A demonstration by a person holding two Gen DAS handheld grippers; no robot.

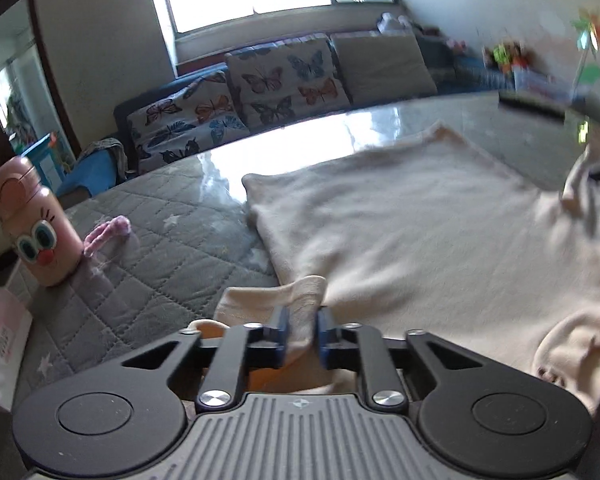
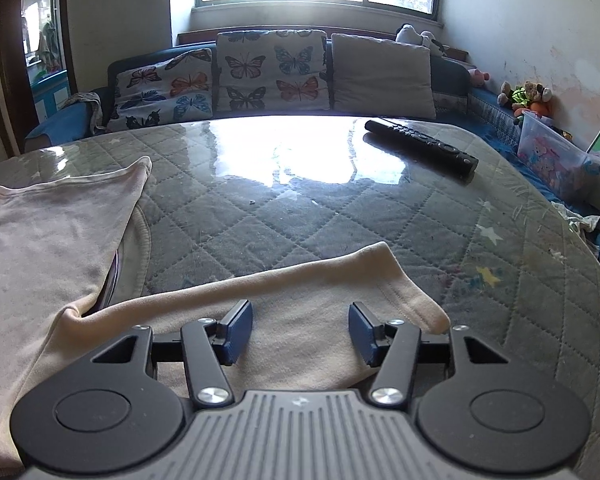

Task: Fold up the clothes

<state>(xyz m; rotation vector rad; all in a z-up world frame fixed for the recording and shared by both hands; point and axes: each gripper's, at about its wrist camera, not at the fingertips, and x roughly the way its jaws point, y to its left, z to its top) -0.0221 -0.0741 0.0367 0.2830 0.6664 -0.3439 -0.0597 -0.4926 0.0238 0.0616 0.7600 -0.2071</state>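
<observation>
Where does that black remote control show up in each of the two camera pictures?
Left wrist view: the remote control is a blurred dark bar at the far right, beyond the cream garment.
Right wrist view: the remote lies sharp at upper right on the glossy table, clear of the garment.
Shared landmark: the butterfly cushions under the window.

Two matching handheld grippers – left gripper (image 1: pixel 303 328), right gripper (image 2: pixel 300 330). Matte black linkage arms, each pinned by round silver screws at both ends. Dark blue rectangular pads on the fingertips (image 1: pixel 281 330), the same blue on the right pair (image 2: pixel 236 330). Broad black housings with a round disc recessed on either side. Grey ribbed centre plate – parallel grooves running forward, a small compass-like star mark near its front edge. Triangular cut-outs in the outer black arms.
</observation>
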